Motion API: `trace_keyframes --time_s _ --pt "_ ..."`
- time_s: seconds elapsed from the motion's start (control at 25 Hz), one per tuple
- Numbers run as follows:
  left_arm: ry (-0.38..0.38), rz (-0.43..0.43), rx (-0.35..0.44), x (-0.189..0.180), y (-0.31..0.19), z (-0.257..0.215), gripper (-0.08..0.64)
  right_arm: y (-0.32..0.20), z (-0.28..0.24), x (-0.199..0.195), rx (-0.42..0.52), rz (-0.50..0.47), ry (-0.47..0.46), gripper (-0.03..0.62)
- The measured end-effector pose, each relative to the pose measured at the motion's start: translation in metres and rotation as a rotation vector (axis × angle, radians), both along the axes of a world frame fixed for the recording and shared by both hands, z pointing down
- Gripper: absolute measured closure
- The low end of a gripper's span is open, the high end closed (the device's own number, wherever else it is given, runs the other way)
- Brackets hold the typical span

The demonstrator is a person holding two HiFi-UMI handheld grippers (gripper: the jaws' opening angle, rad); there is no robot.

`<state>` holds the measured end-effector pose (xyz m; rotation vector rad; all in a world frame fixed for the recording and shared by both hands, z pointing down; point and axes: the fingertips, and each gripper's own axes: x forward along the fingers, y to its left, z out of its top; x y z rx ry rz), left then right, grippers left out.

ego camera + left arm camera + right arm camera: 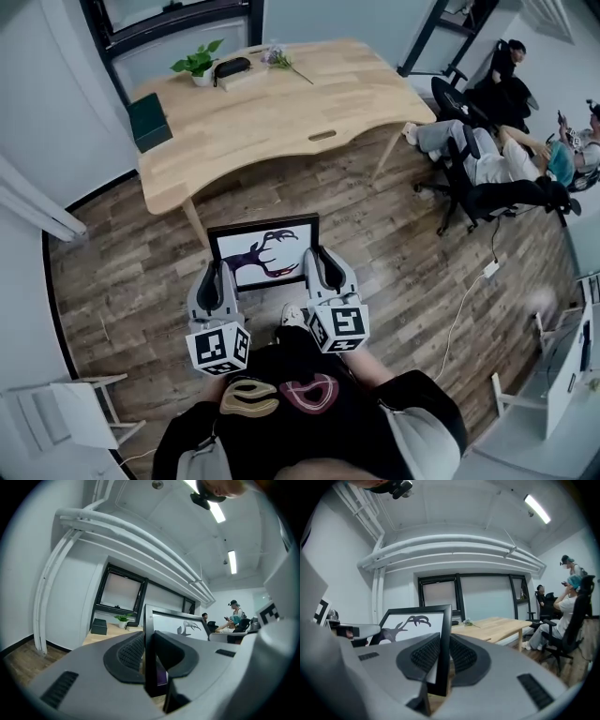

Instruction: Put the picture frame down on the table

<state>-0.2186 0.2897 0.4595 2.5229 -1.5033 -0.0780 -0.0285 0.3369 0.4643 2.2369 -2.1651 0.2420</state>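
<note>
A black picture frame (263, 251) with a dark antler-like drawing on white is held in the air over the wood floor, short of the wooden table (272, 108). My left gripper (217, 278) is shut on the frame's left edge (150, 653), and my right gripper (323, 269) is shut on its right edge (444, 653). In both gripper views the frame's black border sits clamped between the ribbed pads. The frame's front faces up toward the head camera. The table lies ahead of the frame.
On the table stand a dark green box (149, 121), a potted plant (197, 64), a black pouch (232, 67) and a flower sprig (284, 63). People sit on office chairs (487, 164) at the right. A white folding stand (70, 412) is at lower left.
</note>
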Motion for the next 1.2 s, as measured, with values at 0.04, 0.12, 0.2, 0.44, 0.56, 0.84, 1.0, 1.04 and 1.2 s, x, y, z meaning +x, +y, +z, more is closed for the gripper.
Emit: trace_keyframes --time_s 0.04,0.12,0.2,0.44,0.56,0.84,1.0,1.04,1.2 --pt "0.001 -0.009 0.002 0.005 -0.005 0.001 0.482 -0.007 0.0 0.005 0.005 -0.01 0.003 0.52" --pt "0.0 -0.03 -0.004 0.024 -0.029 -0.003 0.482 -0.035 -0.005 0.026 0.007 -0.03 0.005 0.52" --pt "-0.003 -0.046 -0.013 0.047 -0.054 -0.009 0.482 -0.062 -0.011 0.049 0.002 -0.045 0.004 0.52" --pt "-0.008 -0.065 -0.011 0.087 -0.085 -0.01 0.482 -0.095 -0.012 0.089 0.006 -0.058 -0.001 0.52" --pt "-0.011 -0.072 -0.019 0.102 -0.098 -0.007 0.482 -0.107 -0.008 0.104 -0.002 -0.06 -0.012 0.52" --pt "-0.015 -0.075 -0.028 0.124 -0.116 -0.003 0.482 -0.125 -0.006 0.126 0.0 -0.058 -0.013 0.52" --pt "-0.019 -0.058 -0.027 0.134 -0.126 -0.005 0.482 -0.13 -0.005 0.135 -0.005 -0.038 -0.024 0.52" --pt "-0.021 -0.053 -0.028 0.135 -0.128 -0.005 0.482 -0.132 -0.005 0.136 -0.006 -0.033 -0.025 0.52" --pt "0.003 -0.039 -0.047 0.139 -0.145 -0.003 0.482 -0.145 -0.003 0.139 -0.01 -0.013 -0.023 0.52"
